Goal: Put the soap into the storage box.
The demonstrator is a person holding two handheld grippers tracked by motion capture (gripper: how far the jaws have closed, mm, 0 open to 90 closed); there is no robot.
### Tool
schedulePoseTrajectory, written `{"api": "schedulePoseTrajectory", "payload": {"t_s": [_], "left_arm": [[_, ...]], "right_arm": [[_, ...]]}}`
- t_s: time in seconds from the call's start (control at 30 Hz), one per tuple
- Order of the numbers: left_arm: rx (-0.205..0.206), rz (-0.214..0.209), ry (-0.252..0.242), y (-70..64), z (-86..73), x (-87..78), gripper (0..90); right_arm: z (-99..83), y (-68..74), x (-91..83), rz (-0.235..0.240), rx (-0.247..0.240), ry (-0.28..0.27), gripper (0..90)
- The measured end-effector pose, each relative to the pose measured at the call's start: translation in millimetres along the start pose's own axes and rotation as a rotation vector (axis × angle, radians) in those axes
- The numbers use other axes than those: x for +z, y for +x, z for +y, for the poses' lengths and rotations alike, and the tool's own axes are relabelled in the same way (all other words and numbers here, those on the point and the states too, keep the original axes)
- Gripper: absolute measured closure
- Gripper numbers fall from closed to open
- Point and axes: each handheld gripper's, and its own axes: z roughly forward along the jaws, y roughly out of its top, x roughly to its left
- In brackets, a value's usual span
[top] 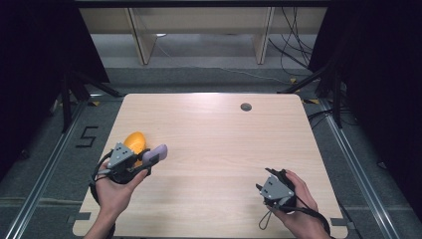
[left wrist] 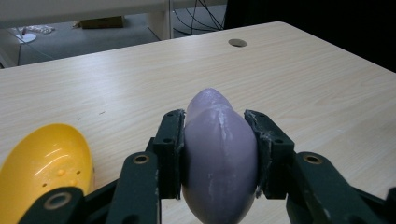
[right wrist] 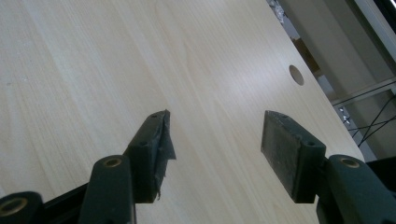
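My left gripper [top: 149,160] is shut on a smooth purple egg-shaped piece [left wrist: 219,154], also seen as the purple piece [top: 155,153] near the table's left edge. The two black pads press its sides. Just left of it lies a hollow yellow shell [left wrist: 46,163], open side up, which in the high view is the yellow shell [top: 135,141] behind the left gripper. My right gripper [top: 263,188] is at the front right of the table. In its own view the right gripper [right wrist: 217,135] stands open over bare wood with nothing between its jaws.
The light wooden table [top: 214,144] has a round cable hole [top: 246,106] near its far edge. The same hole [left wrist: 237,43] shows in the left gripper view. Black stands and cables flank the table on the floor.
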Motion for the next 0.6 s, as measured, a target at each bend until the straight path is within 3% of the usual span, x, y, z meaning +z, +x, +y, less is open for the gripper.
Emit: {"api": "schedulePoseTrajectory", "payload": {"t_s": [0.6], "left_arm": [[-0.025,0.084,-0.020,20.5,-1.0,-6.3,58.8]], "right_arm": [[-0.3,0.2,-0.2,-0.002,0.016,0.005,42.9]]}}
